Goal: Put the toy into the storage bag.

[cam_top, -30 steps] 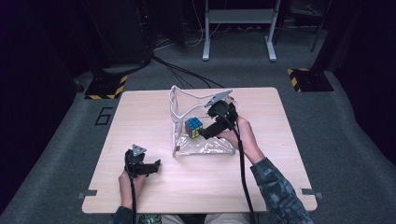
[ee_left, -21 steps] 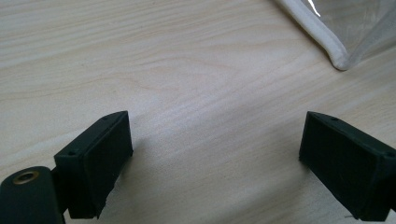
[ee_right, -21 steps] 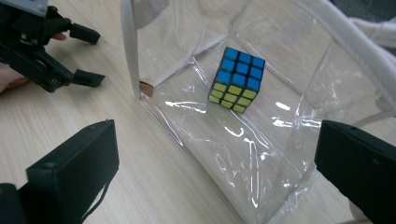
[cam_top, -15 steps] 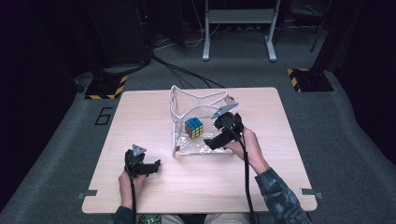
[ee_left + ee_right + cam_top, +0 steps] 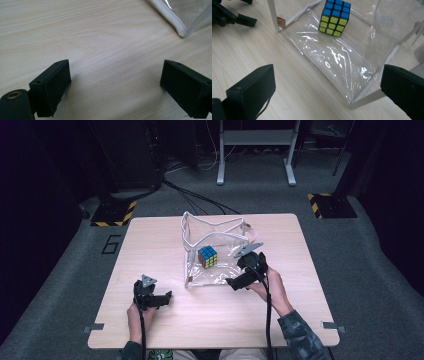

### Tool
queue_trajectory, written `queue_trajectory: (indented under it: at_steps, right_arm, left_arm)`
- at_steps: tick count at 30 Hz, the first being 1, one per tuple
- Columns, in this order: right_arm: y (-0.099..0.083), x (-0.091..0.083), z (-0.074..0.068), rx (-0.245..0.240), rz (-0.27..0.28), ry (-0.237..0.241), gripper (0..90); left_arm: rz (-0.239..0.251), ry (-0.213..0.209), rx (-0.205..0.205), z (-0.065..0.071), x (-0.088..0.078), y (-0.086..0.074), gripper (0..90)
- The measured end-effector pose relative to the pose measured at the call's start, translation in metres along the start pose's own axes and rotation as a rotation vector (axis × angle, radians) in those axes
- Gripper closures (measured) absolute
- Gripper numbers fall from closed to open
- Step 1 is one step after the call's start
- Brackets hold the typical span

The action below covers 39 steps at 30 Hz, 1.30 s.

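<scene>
- Right, my right gripper (image 5: 231,283) hangs low over the table (image 5: 210,320), just at the near right corner of the clear pouch (image 5: 215,275), jaws spread wide with nothing between them.
- Looking along those jaws in the right gripper view, I see the pouch's near corner (image 5: 354,102) sitting in the gap between the two black pads (image 5: 254,90), close but not pinched (the plastic shines with glare, so a light brush against it I cannot rule out).
- Inside the pouch the puzzle cube (image 5: 207,256) rests on the bottom sheet, blue face up, yellow face towards me; in the right gripper view the cube (image 5: 334,17) sits well beyond the jaws, towards the far side of the pouch.
- Pouch walls stand up, white-edged, mouth open to the top; a small brown tag (image 5: 281,23) shows at its near left corner.
- My left gripper (image 5: 167,296) sits on the near left part of the table, well apart from the cube, pointing towards the pouch.
- Its jaws are wide apart too and empty: bare wood between the pads (image 5: 53,82), and just a white-piped corner of the pouch (image 5: 178,27) at the top right of the left gripper view.
</scene>
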State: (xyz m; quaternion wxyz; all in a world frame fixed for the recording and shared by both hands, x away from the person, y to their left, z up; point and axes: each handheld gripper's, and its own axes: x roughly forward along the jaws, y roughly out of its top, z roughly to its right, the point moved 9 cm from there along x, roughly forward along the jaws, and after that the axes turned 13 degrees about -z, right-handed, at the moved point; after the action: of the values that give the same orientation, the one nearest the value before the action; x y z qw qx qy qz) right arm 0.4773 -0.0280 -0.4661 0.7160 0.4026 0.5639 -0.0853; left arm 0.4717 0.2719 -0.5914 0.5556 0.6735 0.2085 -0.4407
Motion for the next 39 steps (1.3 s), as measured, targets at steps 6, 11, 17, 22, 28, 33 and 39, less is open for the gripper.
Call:
queue_trajectory:
  at_steps: [6, 11, 17, 22, 28, 33, 39]
  right_arm:
    - [-0.017, 0.008, 0.004, 0.027, -0.008, -0.001, 0.0]
    - [-0.03, 0.014, 0.007, 0.052, -0.008, 0.0, 0.0]
    - [-0.047, 0.022, 0.011, 0.075, -0.02, -0.004, 0.0]
    - [-0.059, 0.028, 0.015, 0.098, -0.025, -0.01, 0.0]
    - [-0.075, 0.034, 0.02, 0.137, -0.033, -0.006, 0.0]
    - [-0.089, 0.04, 0.025, 0.16, -0.035, -0.006, 0.0]
    - [-0.104, 0.048, 0.026, 0.193, -0.047, 0.007, 0.0]
  left_arm:
    - [0.0, 0.0, 0.0, 0.0, 0.0, 0.0, 9.1]
    - [0.0, 0.0, 0.0, 0.0, 0.0, 0.0, 9.1]
    - [0.0, 0.0, -0.001, 0.0, 0.0, 0.0, 9.1]
    - [0.0, 0.0, -0.001, 0.0, 0.0, 0.0, 9.1]
    - [-0.002, 0.001, 0.001, 0.0, 0.0, 0.0, 9.1]
    - [-0.002, 0.001, 0.001, 0.0, 0.0, 0.0, 9.1]
    - [-0.002, 0.001, 0.001, 0.0, 0.0, 0.0, 9.1]
